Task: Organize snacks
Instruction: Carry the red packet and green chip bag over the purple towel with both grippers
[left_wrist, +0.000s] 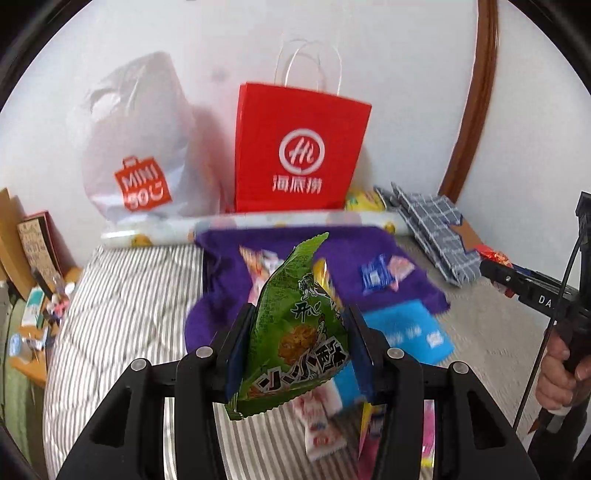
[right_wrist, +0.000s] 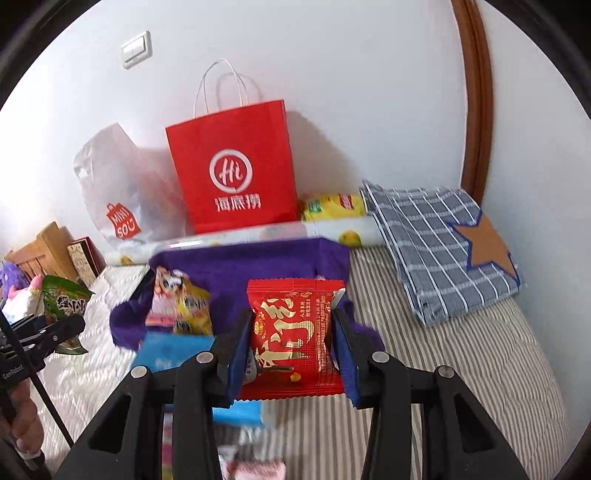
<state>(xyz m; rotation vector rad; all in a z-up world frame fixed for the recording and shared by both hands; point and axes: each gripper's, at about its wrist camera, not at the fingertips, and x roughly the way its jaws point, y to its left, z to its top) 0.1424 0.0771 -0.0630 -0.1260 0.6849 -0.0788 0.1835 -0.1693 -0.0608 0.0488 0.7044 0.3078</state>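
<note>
My left gripper (left_wrist: 301, 332) is shut on a green snack packet (left_wrist: 299, 332) and holds it above the striped bed; the packet also shows in the right wrist view (right_wrist: 62, 299). My right gripper (right_wrist: 291, 339) is shut on a red snack packet (right_wrist: 295, 332), held above the bed; its tip shows in the left wrist view (left_wrist: 495, 256). Below lies a purple cloth (left_wrist: 376, 243) (right_wrist: 236, 273) with several loose snacks, among them a yellow packet (right_wrist: 192, 306) and a blue packet (left_wrist: 410, 328). More snacks lie on the bed under the grippers.
A red paper bag (left_wrist: 299, 147) (right_wrist: 236, 166) and a white plastic Miniso bag (left_wrist: 140, 147) (right_wrist: 118, 184) stand against the wall behind a rolled printed sheet (left_wrist: 258, 225). Folded blue checked cloth (right_wrist: 443, 240) lies at the right. A wooden nightstand (left_wrist: 22, 240) stands left of the bed.
</note>
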